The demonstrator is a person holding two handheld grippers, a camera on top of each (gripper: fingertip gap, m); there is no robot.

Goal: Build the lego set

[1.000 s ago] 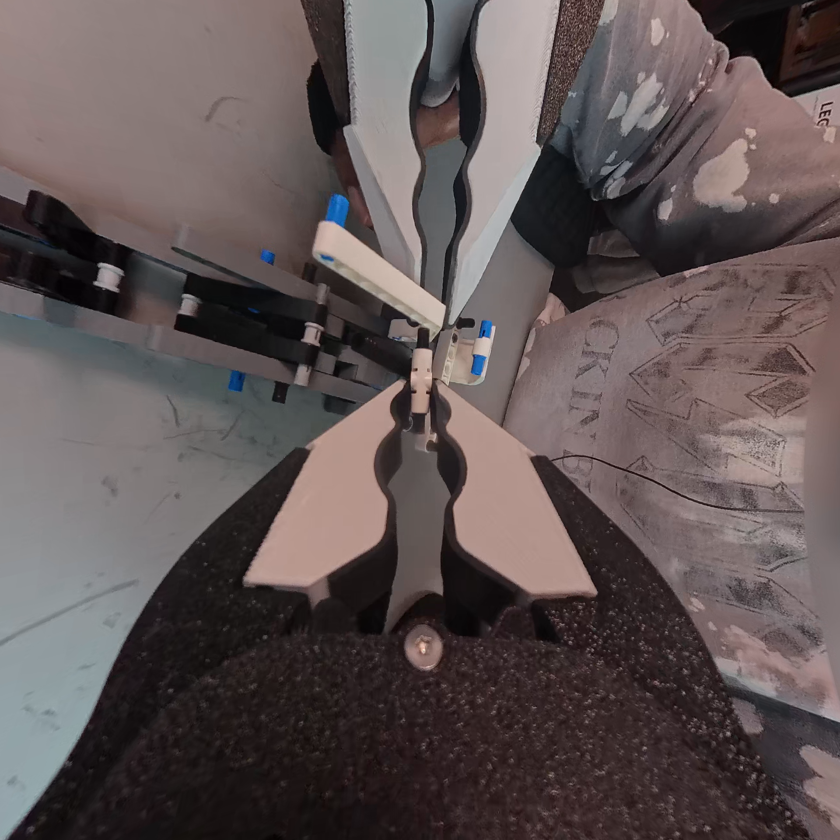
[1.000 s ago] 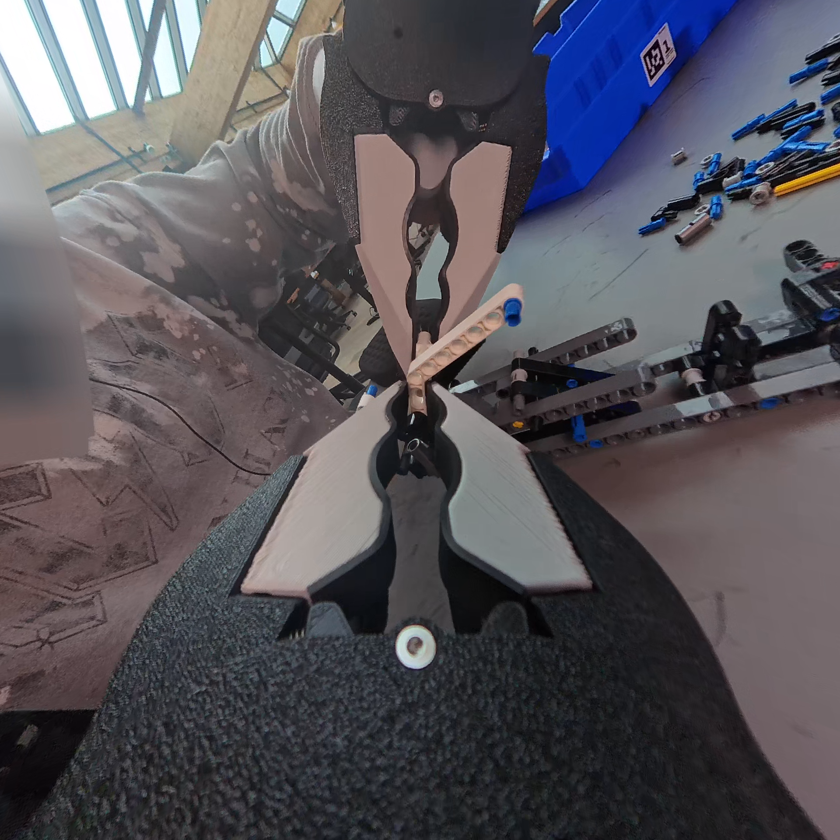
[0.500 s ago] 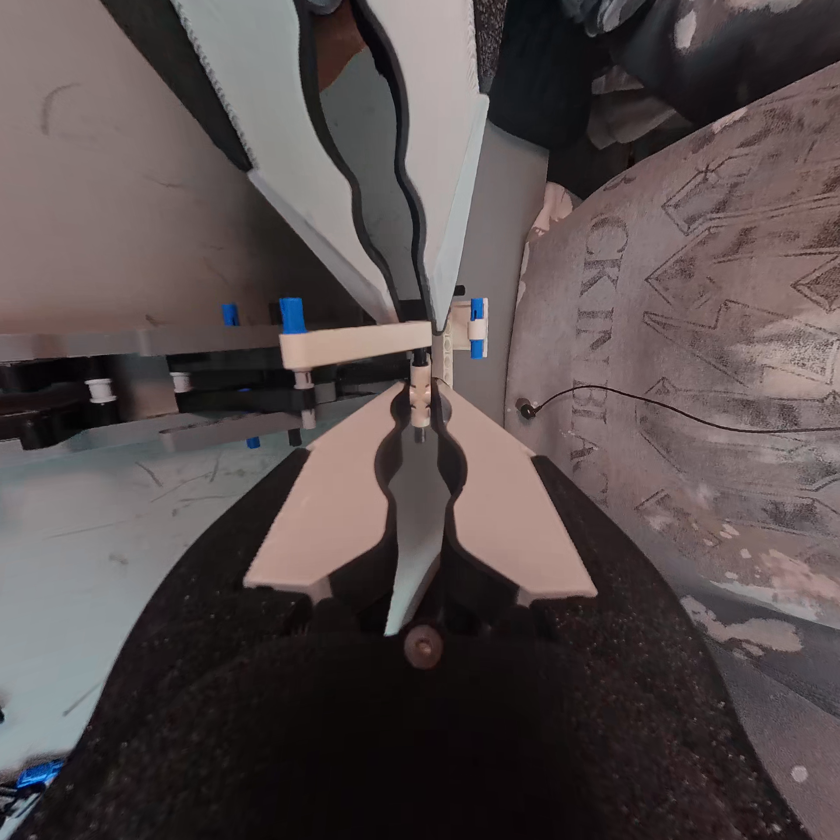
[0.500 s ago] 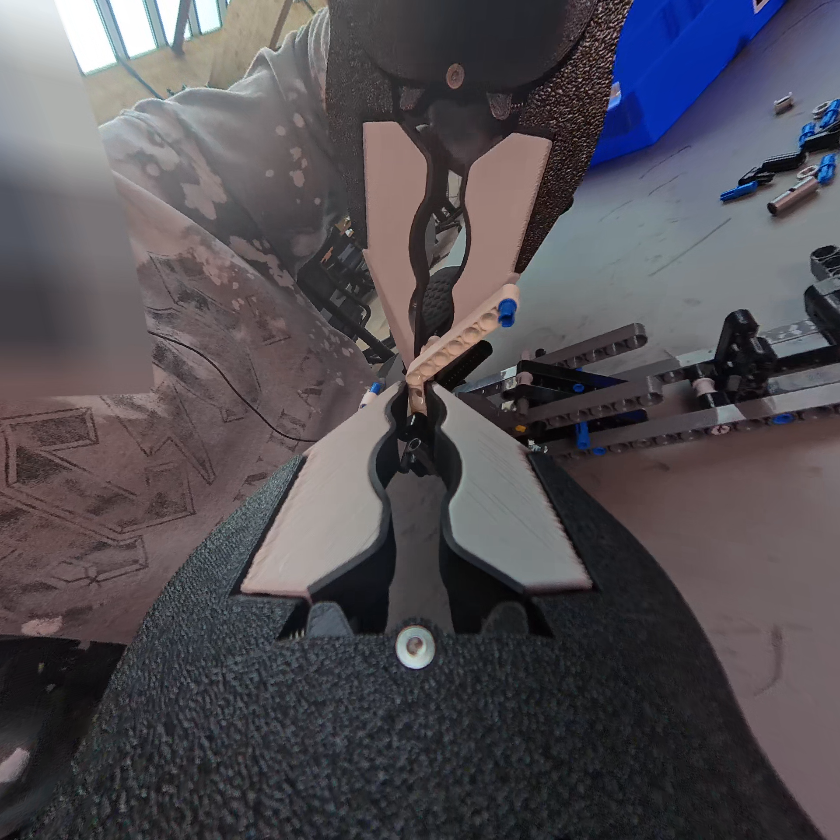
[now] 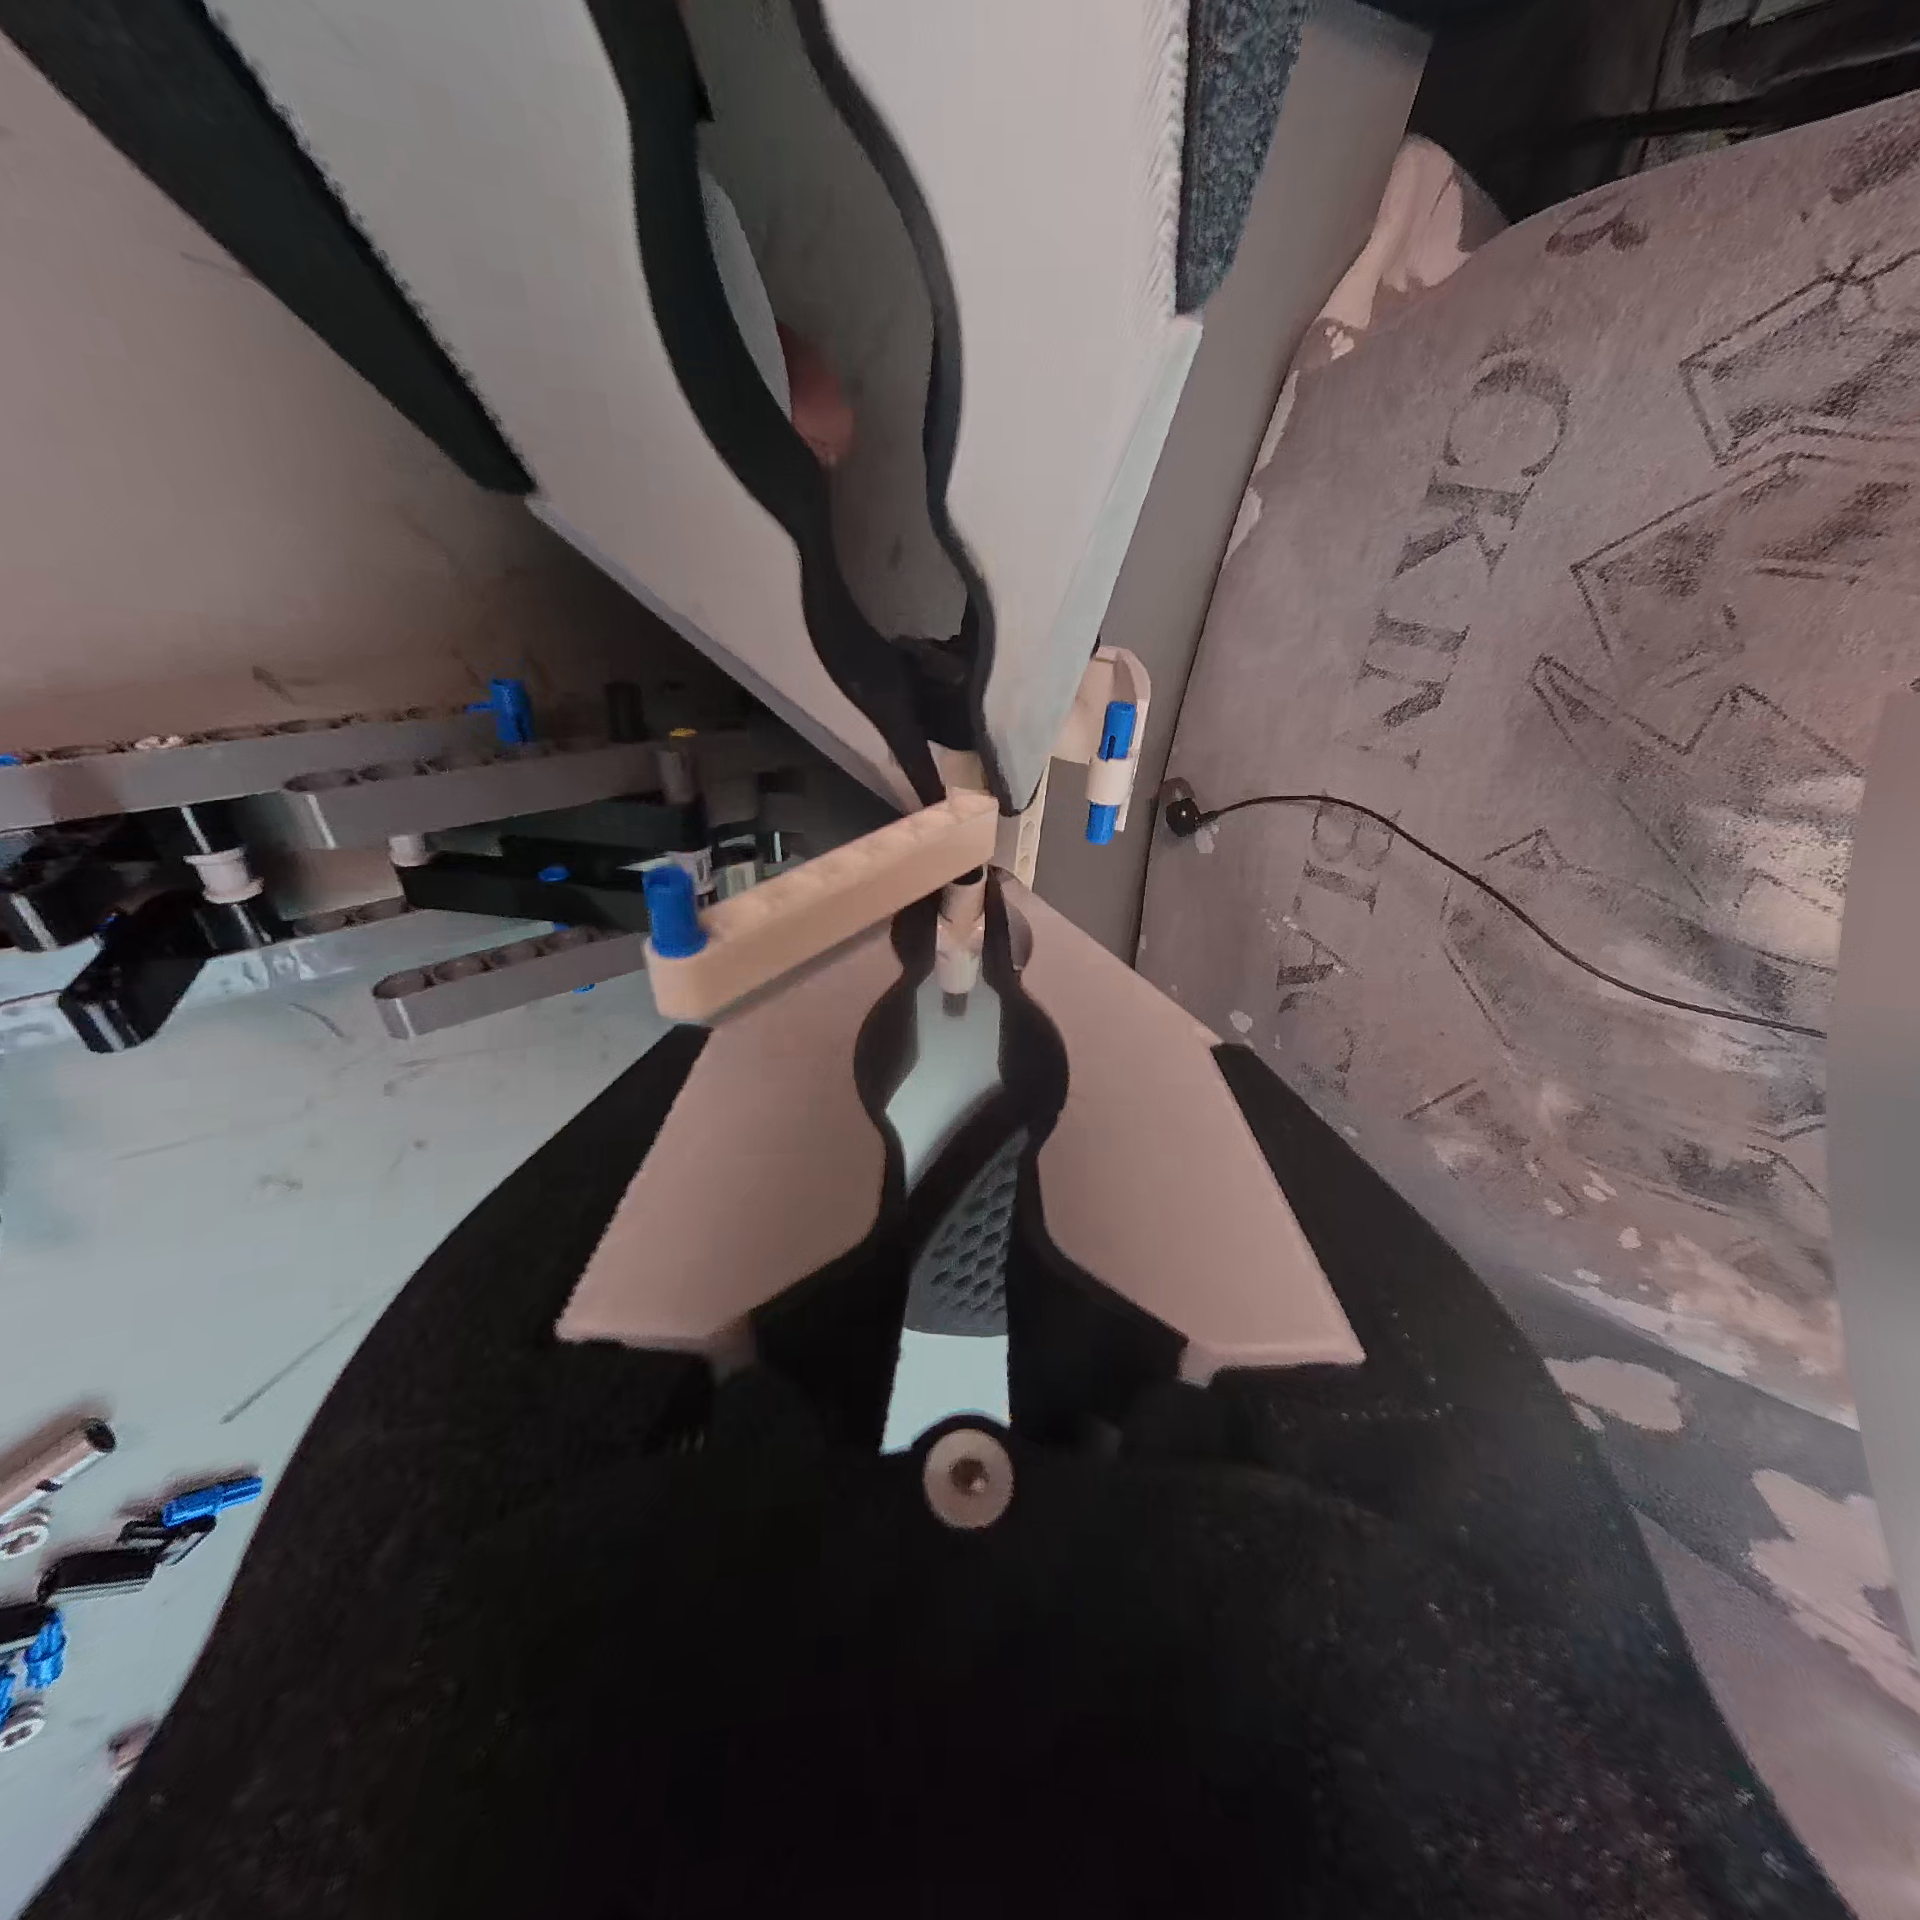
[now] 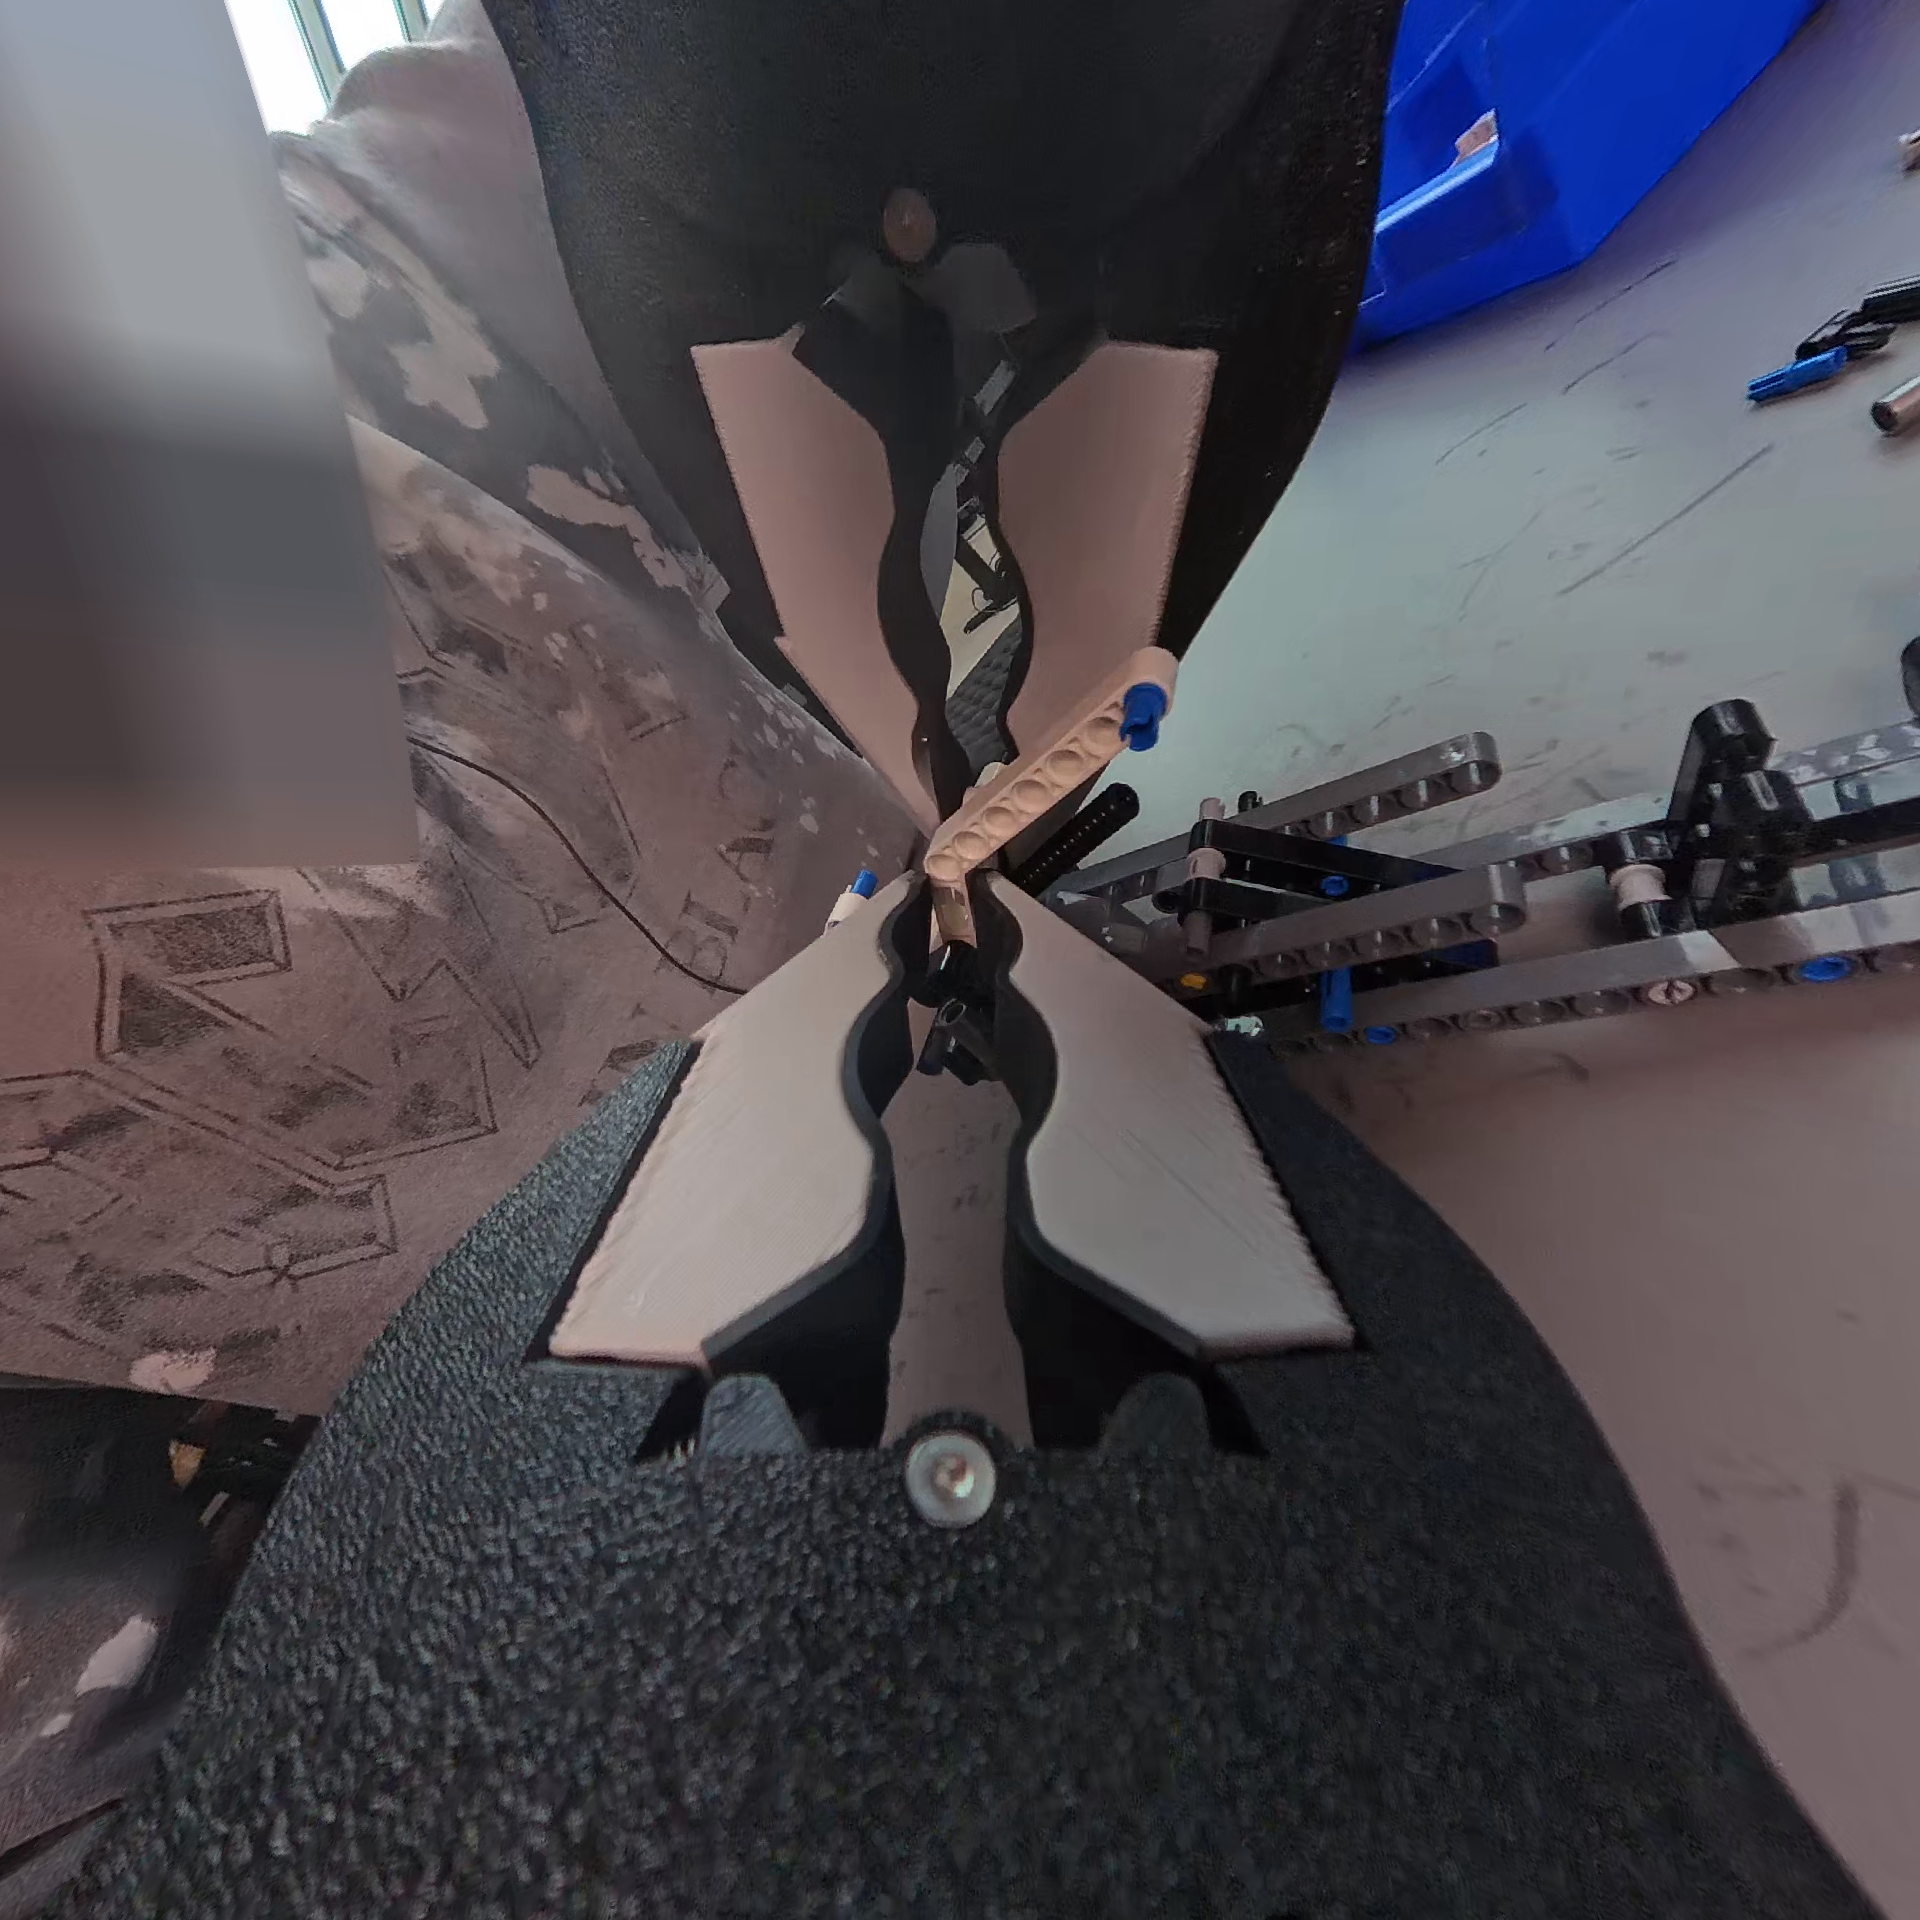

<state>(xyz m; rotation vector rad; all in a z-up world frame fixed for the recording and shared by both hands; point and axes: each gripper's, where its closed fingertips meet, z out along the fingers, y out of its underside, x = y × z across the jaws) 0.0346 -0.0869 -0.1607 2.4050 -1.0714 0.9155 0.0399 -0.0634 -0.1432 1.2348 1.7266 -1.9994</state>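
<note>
My left gripper (image 5: 966,920) is shut on a small white pin (image 5: 958,948) that stands under the end of a white holed beam (image 5: 821,914). My right gripper (image 6: 951,899) faces it tip to tip and is shut on that beam's end (image 6: 1049,779), with a black connector (image 6: 951,1029) between its fingers. A blue pin (image 6: 1143,717) sits in the beam's free end. In the left wrist view a second white piece with a blue pin (image 5: 1112,769) hangs beside the right gripper (image 5: 961,790). The long grey and black chassis (image 6: 1455,914) lies on the table behind, and also shows in the left wrist view (image 5: 468,790).
A blue bin (image 6: 1558,156) stands at the far side of the grey table (image 6: 1558,571). Loose blue, black and metal parts lie on the table (image 5: 135,1538) and near the bin (image 6: 1797,374). The person's patterned sweatshirt (image 5: 1558,727), with a thin black cable (image 5: 1507,894), is close behind the grippers. The tips of both grippers are at nearly the same place.
The two grippers have closed in on each other, tips nearly touching. The white beam has swung from pointing up-left to down-left in the left wrist view. Both stay shut.
</note>
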